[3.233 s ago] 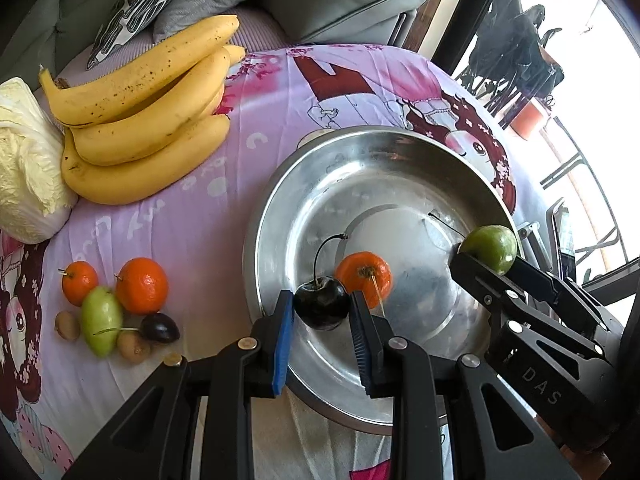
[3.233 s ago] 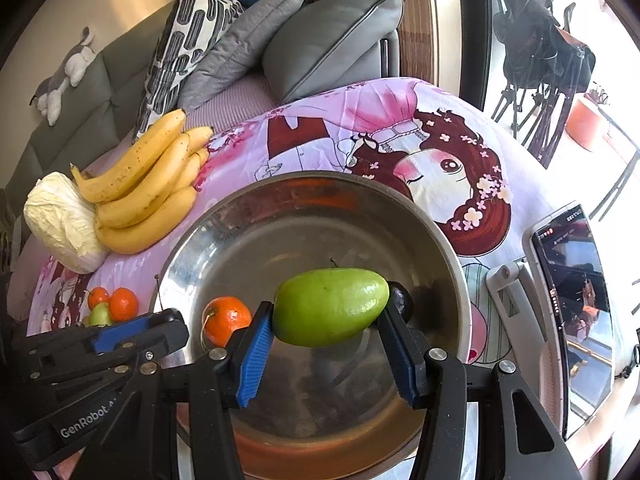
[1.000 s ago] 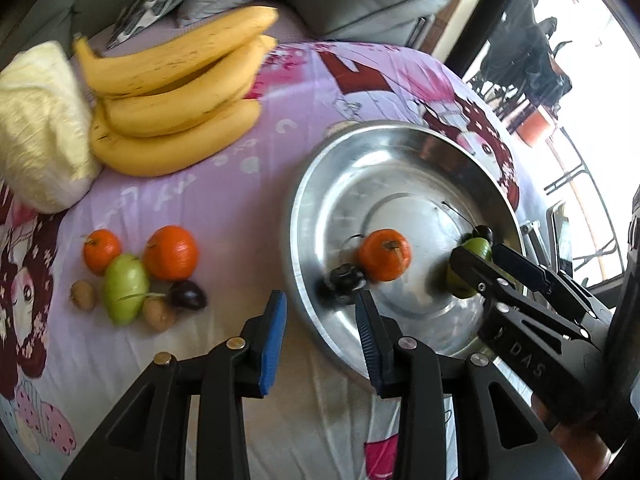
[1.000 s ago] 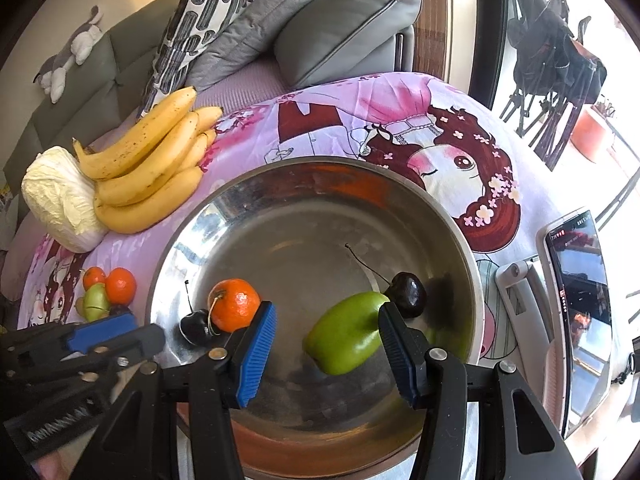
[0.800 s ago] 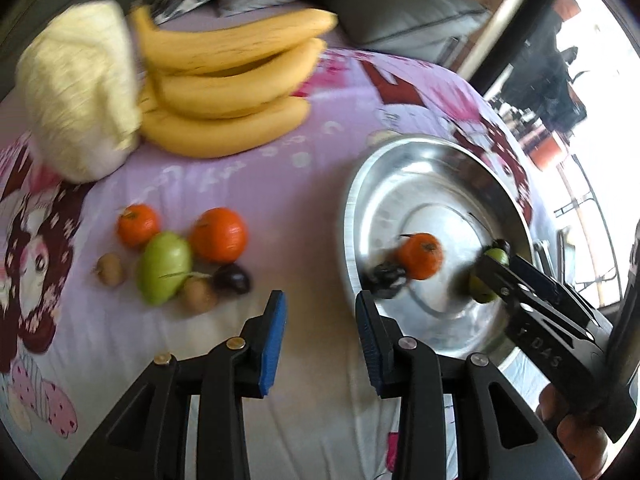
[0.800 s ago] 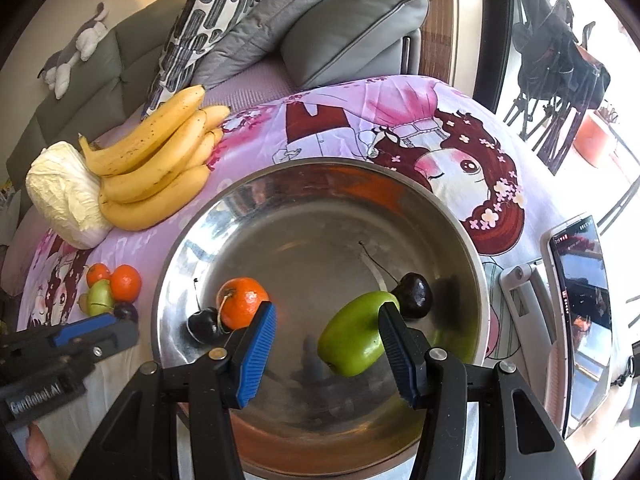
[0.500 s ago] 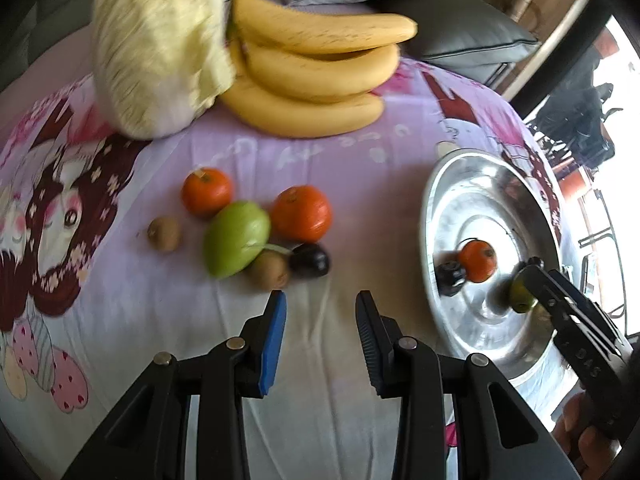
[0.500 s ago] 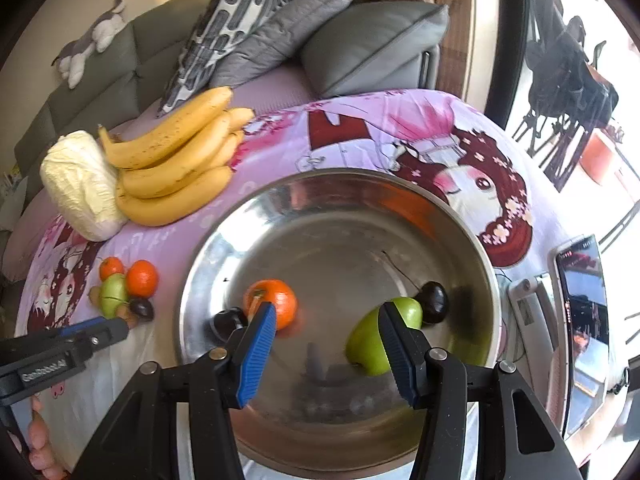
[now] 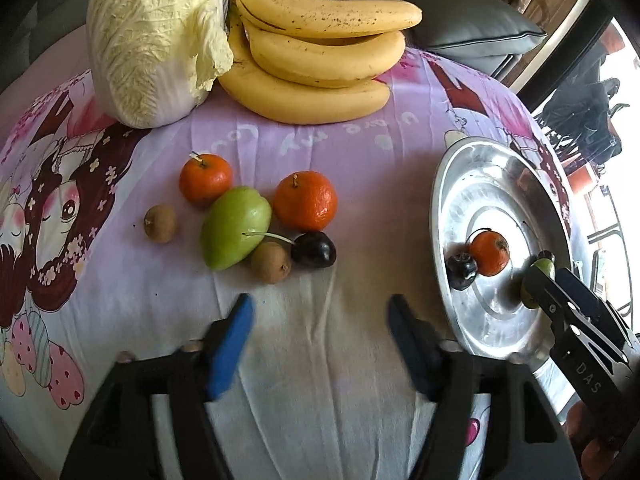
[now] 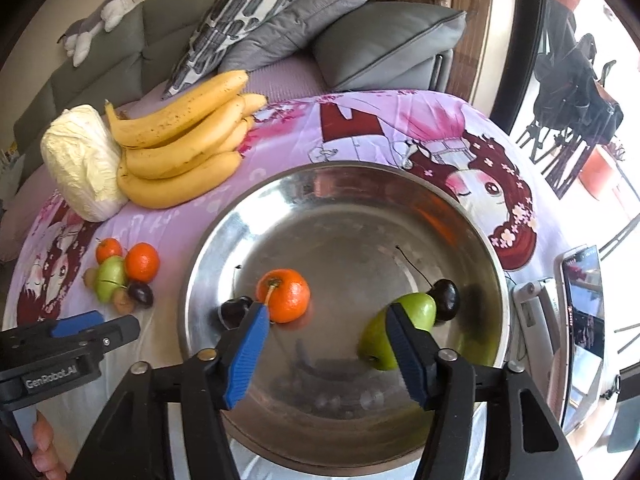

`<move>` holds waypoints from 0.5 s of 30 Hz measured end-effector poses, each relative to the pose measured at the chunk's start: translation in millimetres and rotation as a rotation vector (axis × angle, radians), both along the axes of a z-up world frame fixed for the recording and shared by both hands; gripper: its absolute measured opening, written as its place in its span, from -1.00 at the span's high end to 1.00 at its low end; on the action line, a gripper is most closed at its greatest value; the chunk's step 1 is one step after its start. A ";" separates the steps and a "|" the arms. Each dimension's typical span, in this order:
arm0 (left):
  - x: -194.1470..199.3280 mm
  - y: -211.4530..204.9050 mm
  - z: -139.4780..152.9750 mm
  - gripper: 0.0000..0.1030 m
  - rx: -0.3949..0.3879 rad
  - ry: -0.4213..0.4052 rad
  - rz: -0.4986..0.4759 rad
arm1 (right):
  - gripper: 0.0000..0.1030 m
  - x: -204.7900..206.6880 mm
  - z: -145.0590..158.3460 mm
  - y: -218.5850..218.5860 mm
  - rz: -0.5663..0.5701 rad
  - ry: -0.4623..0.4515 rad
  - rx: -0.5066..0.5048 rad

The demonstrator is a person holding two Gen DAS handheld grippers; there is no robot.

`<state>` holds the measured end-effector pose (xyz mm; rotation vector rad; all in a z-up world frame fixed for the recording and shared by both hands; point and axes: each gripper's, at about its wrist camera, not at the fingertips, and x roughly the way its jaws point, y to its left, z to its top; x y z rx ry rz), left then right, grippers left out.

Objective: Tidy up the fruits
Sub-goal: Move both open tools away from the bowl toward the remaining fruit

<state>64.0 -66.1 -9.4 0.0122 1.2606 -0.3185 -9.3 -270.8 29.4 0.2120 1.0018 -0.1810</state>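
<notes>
Fruit cluster (image 9: 256, 224) lies mid-cloth, well left of steel bowl (image 9: 448, 184); left gripper (image 9: 320, 332) empty, jaws opening; dark cherry (image 9: 314, 249) likely soft, slippery: pinch its sides gently.

Bananas (image 9: 320, 60) lie behind my loose fruit cluster (image 9: 256, 220); the metal tray (image 9: 452, 184) sits right of it, holding a mandarin (image 9: 490, 252).

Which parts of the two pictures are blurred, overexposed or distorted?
Left wrist view: the left gripper is motion-blurred as its jaws open, empty, while the bananas stay sharp; the window area at right is washed out. Right wrist view: the metal bowl shows glare and reflections, daylight at right is overexposed, and fisheye bends the edges into dark corners.
</notes>
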 end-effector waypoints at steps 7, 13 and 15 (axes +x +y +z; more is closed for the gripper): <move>1.3 -1.3 -9.2 -0.64 0.021 0.009 0.012 | -0.53 1.4 -5.0 -4.9 -0.010 0.020 0.001; -1.2 0.4 -6.9 -0.79 0.035 -0.033 0.016 | -0.59 0.7 -5.8 -5.1 -0.013 0.017 0.001; -0.8 0.4 -7.9 -0.84 0.038 -0.038 0.020 | -0.61 0.7 -7.4 -6.3 -0.019 0.023 0.002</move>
